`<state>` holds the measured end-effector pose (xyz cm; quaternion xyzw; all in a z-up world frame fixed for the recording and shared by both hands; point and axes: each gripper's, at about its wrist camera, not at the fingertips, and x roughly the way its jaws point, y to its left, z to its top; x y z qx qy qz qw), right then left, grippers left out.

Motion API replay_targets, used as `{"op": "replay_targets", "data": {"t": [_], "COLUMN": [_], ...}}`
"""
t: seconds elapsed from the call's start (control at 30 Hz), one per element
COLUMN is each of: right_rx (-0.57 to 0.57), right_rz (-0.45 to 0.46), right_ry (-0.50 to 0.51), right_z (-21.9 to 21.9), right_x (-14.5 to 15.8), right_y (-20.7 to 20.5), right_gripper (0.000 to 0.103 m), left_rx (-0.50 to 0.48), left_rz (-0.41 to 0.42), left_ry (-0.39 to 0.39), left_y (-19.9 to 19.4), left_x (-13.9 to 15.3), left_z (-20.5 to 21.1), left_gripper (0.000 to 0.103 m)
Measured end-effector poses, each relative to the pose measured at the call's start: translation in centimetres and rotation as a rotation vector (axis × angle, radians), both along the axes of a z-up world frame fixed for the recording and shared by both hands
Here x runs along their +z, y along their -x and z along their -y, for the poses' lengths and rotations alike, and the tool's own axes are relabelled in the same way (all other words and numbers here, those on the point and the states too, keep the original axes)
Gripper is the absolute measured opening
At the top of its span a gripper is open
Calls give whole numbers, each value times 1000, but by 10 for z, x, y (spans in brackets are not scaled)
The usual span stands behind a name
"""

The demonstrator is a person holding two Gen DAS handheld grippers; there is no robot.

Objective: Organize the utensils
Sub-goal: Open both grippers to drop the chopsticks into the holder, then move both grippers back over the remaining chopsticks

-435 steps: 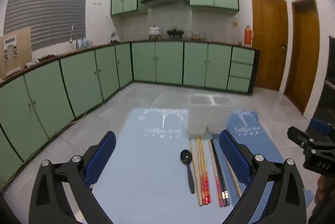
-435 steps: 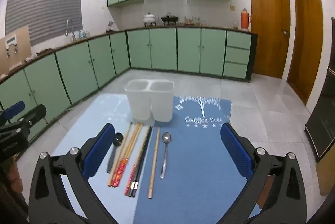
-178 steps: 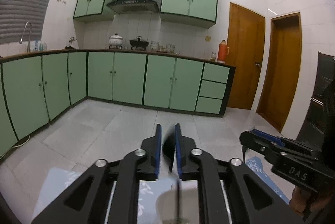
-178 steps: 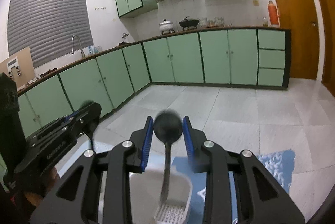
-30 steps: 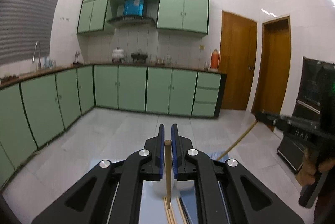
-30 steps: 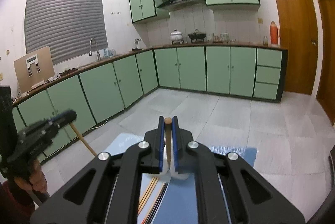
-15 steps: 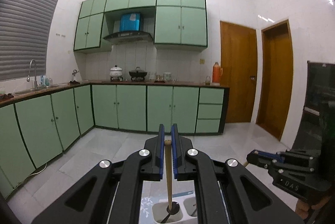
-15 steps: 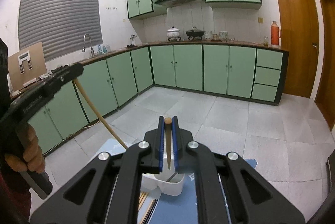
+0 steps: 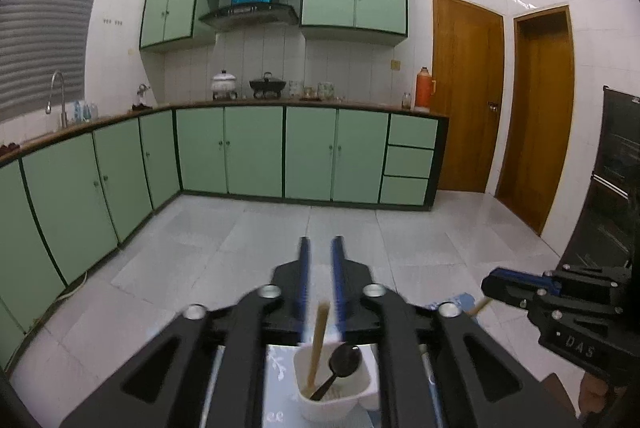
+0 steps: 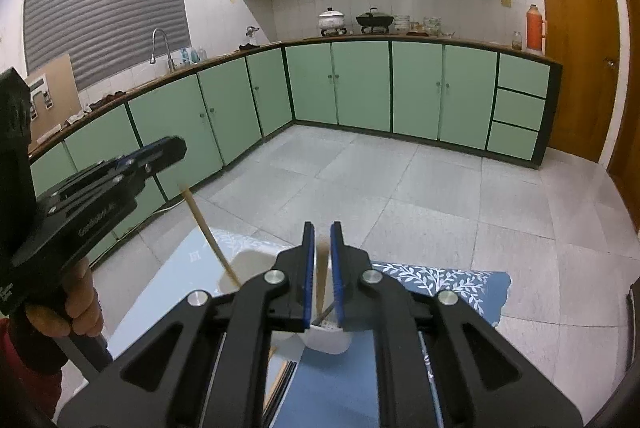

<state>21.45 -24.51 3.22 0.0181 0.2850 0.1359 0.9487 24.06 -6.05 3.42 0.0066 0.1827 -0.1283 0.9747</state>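
Observation:
The white two-compartment utensil holder [image 9: 362, 386] stands on the blue mat. Its left compartment holds a black spoon [image 9: 342, 362] and a wooden chopstick [image 9: 318, 340] that stands loose, leaning in it. My left gripper [image 9: 320, 268] is above it with its jaws slightly apart, clear of that chopstick. My right gripper [image 10: 320, 260] has its jaws close around another wooden chopstick [image 10: 321, 280], over the holder [image 10: 326, 342]; the grip is blurred. The left gripper [image 10: 120, 168] and the loose chopstick [image 10: 208, 232] also show in the right wrist view.
Several chopsticks [image 10: 284, 384] lie on the blue mat [image 10: 440, 280] in front of the holder. Green cabinets [image 9: 256, 152] line the far wall and left side. Wooden doors [image 9: 464, 100] are at the right. The floor is grey tile.
My left gripper has opened and let go of its chopstick, which now stands in the holder's left compartment. My right gripper has lowered its chopstick toward the holder.

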Motion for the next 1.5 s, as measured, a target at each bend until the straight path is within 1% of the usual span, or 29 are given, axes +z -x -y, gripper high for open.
{"op": "replay_targets", "data": {"t": [0.03, 0.07, 0.1, 0.13, 0.17, 0.2, 0.27, 0.3, 0.37, 0.4, 0.43, 0.47, 0.5, 0.57, 0.63, 0.73, 0.8, 0.87, 1.0, 1.1, 1.2, 1.33, 1.5], "right_rx": [-6, -12, -23, -33, -41, -57, -77, -88, -111, -129, -141, -150, -160, -168, -179, -177, -184, -177, -161, -151, -124, -93, -112], "right_rz": [7, 13, 26, 38, 46, 63, 88, 98, 116, 125, 130, 132, 129, 116, 92, 43, 25, 4, -54, -83, -115, -144, -169], "right_ry": [-2, -4, -6, -5, -3, 1, -1, -4, -6, -4, -4, -3, 1, 6, -2, -27, -23, -15, -13, 4, 3, 35, 31], "right_z": [2, 2, 5, 7, 10, 12, 18, 21, 24, 25, 26, 27, 26, 25, 23, 22, 18, 13, 5, -6, -19, -34, -44], "right_x": [1, 1, 3, 4, 4, 5, 4, 2, -4, -10, -15, -20, -28, -41, -57, -76, -89, -102, -130, -148, -165, -181, -193], "right_y": [4, 7, 14, 19, 22, 32, 47, 56, 74, 88, 98, 105, 115, 130, 145, 159, 169, 177, 192, 202, 210, 218, 227], "right_gripper": [14, 19, 21, 26, 32, 34, 46, 50, 63, 67, 74, 78, 80, 84, 86, 87, 87, 87, 87, 86, 84, 76, 69], "left_rx": [3, 5, 5, 5, 7, 13, 23, 28, 34, 35, 40, 45, 45, 50, 54, 69, 71, 62, 41, 48, 50, 41, 44], "left_rz": [2, 4, 3, 2, 1, 1, 0, -2, -6, -8, -12, -22, -30, -62, -109, -166, -204, -229, -290, -333, -354, -388, -419], "left_ry": [2, 5, 13, 20, 25, 32, 36, 36, 35, 32, 25, 16, 12, 12, 23, 35, 37, 28, -34, -34, -35, -56, -56], "left_y": [3, 6, 12, 18, 21, 30, 44, 50, 68, 75, 84, 95, 101, 112, 124, 138, 147, 156, 171, 178, 185, 193, 200], "left_x": [0, 1, 2, 3, 3, 3, 2, 1, -4, -7, -11, -18, -23, -35, -51, -76, -91, -105, -136, -157, -174, -190, -204], "left_z": [-1, -3, -6, -9, -11, -15, -20, -23, -28, -30, -31, -33, -34, -38, -44, -51, -54, -54, -50, -50, -50, -45, -44], "left_gripper": [29, 33, 34, 34, 37, 42, 48, 51, 55, 59, 61, 64, 67, 69, 71, 73, 73, 73, 73, 73, 73, 73, 73]}}
